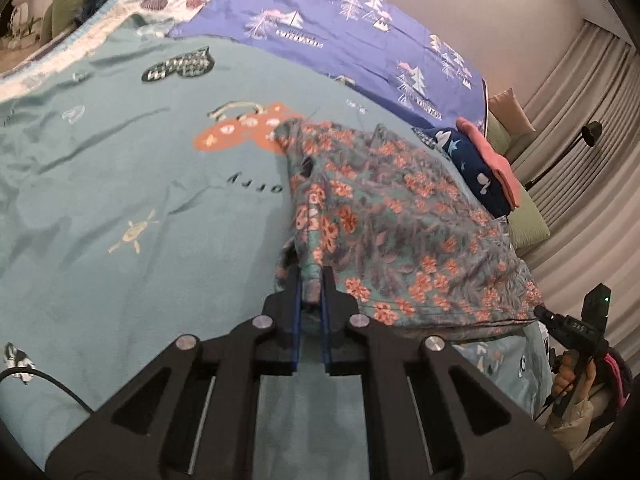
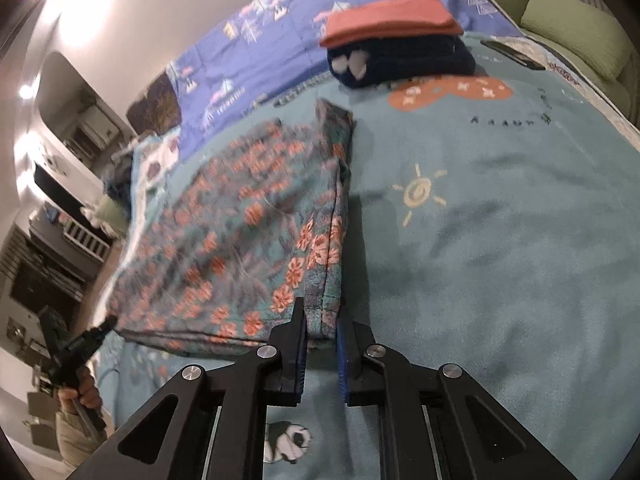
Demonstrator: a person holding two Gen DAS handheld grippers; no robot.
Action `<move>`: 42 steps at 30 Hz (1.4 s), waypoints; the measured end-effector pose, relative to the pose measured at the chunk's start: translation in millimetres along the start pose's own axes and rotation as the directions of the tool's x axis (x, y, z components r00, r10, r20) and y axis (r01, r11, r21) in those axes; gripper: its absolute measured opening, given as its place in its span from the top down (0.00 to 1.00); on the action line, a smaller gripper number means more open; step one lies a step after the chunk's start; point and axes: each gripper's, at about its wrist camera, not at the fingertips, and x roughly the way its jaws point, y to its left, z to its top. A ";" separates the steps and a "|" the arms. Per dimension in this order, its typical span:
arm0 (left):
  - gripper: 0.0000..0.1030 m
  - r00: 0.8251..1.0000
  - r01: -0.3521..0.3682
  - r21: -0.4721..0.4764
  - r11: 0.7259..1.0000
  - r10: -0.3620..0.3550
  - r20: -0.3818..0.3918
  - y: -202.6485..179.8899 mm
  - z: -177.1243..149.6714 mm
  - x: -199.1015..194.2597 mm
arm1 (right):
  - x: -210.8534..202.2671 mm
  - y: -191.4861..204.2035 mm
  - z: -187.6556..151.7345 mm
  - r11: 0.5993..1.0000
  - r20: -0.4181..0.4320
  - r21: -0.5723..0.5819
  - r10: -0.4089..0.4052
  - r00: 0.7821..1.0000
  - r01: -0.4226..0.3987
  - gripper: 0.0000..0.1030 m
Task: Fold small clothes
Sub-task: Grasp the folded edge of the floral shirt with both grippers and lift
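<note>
Teal floral garment [image 1: 400,216] rumpled on blanket [image 1: 120,200]; corners clamped in both tools [image 1: 311,276] [image 2: 322,312]

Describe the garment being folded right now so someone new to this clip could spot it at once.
Start from the teal blanket with cartoon prints that covers the bed. On it lies a floral garment, teal with orange-pink flowers, its near corners pinched by the left gripper and the right gripper. Unlike the folded navy piece and coral piece stacked behind it, it is patterned all over with flowers.
</note>
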 end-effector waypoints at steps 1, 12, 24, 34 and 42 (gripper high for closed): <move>0.91 1.000 -0.006 0.021 1.000 0.006 0.013 -6.1 2.1 -6.2 | -4.5 2.0 1.2 1.000 0.007 -0.002 0.010 1.000 -0.010 0.90; 0.91 0.998 -0.031 0.128 0.991 0.024 0.056 -31.6 13.5 -25.0 | -7.4 16.9 8.9 0.997 -0.026 -0.060 -0.051 0.998 0.050 0.85; 0.91 0.998 0.015 0.070 0.997 -0.019 0.058 -26.6 17.4 -29.0 | -30.8 22.0 12.4 0.996 0.026 -0.035 0.080 0.996 -0.080 0.92; 0.91 0.981 -0.003 0.064 0.998 -0.009 0.192 -53.4 78.4 -38.9 | -39.0 32.1 75.3 0.983 0.146 0.049 0.166 0.975 -0.174 0.92; 0.92 0.969 -0.089 0.120 0.989 0.058 0.241 -83.7 142.4 -1.5 | -16.6 34.0 143.4 0.986 0.215 0.089 0.118 0.970 -0.139 0.92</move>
